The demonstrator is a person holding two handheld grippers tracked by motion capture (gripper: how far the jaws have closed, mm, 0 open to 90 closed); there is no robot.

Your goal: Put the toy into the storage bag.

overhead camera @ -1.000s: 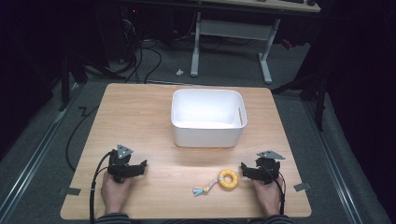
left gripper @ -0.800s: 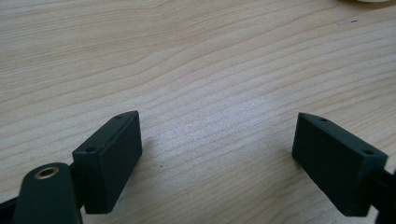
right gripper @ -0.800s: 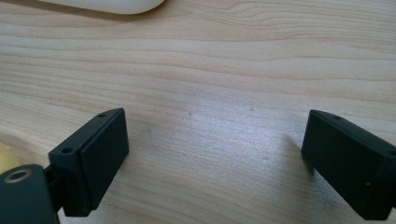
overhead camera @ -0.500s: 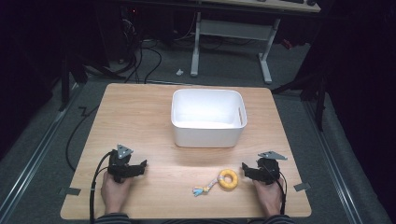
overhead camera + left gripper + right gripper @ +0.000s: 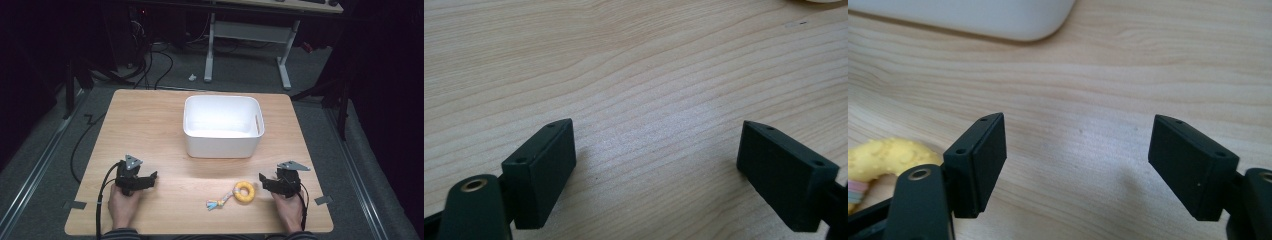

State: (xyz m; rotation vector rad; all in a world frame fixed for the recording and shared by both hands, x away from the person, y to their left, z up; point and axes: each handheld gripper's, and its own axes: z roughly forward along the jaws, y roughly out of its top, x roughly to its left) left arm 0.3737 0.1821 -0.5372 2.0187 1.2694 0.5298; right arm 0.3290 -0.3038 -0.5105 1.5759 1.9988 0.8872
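Nearest the bottom edge of the high view, the left tool (image 5: 148, 179) sits at the lower left of the frame and the right tool (image 5: 263, 181) at the lower right, each held low over the worktop (image 5: 150, 120). In both gripper views the jaws stand spread wide with bare wood between them.

Just beside the right tool, in the lower middle of the frame, lies a yellow ring toy (image 5: 244, 191) with a short braided rope tail (image 5: 219, 202) trailing toward lower left. It looks light and probably soft or rubbery, so it should give a little and not slip. The ring's band seems the firmest place to pinch; the rope would likely flop.

Farther off, at frame centre, stands a white bin (image 5: 223, 144), open-topped and apparently empty.
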